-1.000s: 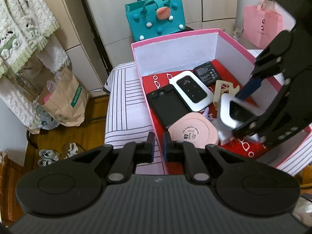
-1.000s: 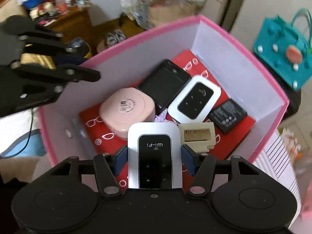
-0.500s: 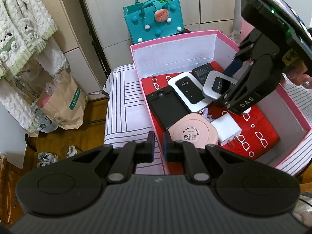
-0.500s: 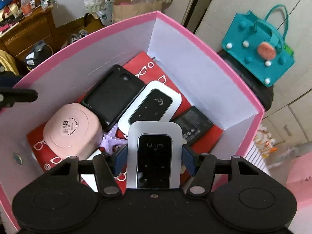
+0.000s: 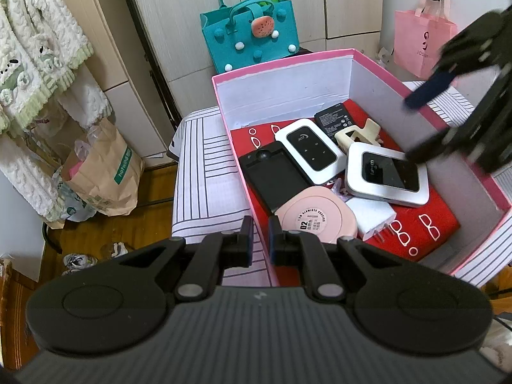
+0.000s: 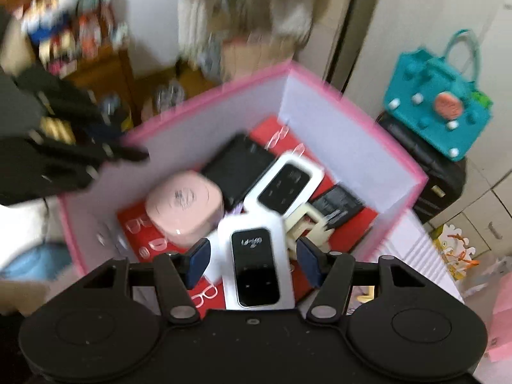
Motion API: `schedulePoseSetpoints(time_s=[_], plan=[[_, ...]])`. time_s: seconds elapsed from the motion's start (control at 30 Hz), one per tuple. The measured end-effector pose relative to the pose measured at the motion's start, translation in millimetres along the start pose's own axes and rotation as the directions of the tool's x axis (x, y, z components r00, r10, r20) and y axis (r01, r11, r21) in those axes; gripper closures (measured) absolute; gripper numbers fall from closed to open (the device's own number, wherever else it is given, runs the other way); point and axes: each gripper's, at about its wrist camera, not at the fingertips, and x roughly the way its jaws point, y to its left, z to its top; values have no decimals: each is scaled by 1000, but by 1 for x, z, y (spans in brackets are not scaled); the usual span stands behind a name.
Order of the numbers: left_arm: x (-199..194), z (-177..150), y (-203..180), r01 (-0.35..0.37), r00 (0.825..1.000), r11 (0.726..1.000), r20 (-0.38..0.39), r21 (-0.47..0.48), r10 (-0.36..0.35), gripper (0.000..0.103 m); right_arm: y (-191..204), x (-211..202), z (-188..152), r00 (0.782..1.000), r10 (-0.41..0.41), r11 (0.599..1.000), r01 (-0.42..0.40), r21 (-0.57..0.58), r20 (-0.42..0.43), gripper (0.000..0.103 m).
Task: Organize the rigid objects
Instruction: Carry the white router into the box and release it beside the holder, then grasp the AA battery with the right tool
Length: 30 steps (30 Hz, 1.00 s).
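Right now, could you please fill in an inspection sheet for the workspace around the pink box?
Surface: striped cloth under the pink box.
Job's things: in the box, two white Wi-Fi routers, one lying free nearer the right claw, the other beside it; black case; pink round case; white charger plug; black battery; cream clip.
Clutter: nothing seen outside the box on the cloth.
Grippers: left claw shut on the box's near wall; right claw open, empty, above the box.
Cables: nothing seen.
Surroundings: teal felt bag, pink bag, brown paper bag.
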Motion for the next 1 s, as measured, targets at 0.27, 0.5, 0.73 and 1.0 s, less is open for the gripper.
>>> schedulePoseSetpoints(time_s=[0.27, 0.5, 0.73, 1.0], plan=[[0, -1, 1, 4, 1000, 1000, 10, -17, -4, 94, -32, -54, -66, 948, -178, 976, 135, 172, 264, 38], [-1, -1, 0, -1, 1000, 1000, 13, -23, 1, 94, -60, -16, -130, 971, -133, 909, 40, 415, 199, 65], [0, 0, -1, -7, 1000, 1000, 5, -19, 7, 94, -49, 29, -163, 966, -200, 885, 106, 453, 166, 62], [0, 0, 0, -4, 1000, 1000, 3, -28, 4, 94, -38, 48, -162, 958, -272, 913, 227, 340, 91, 92]])
